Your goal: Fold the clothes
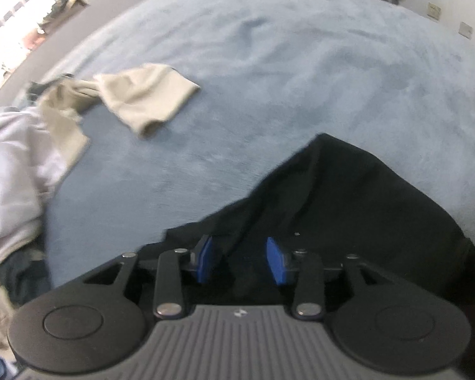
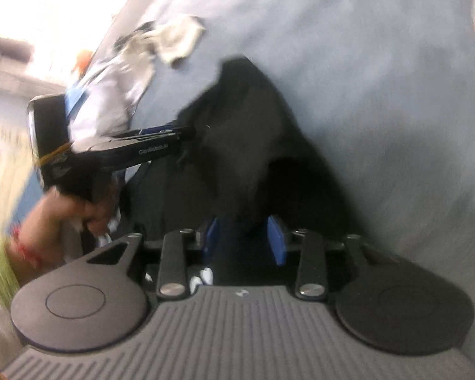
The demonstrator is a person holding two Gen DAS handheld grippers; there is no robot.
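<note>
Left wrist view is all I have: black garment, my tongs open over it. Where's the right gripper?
Observer: The right tongs hang over the near end of the same black garment, jaws apart, cloth below them.
Operator: Can you see my left one from the right wrist camera?
Observer: Yes, side-on. The left tongs reach in from the left, and their tips meet the garment's left edge.
</note>
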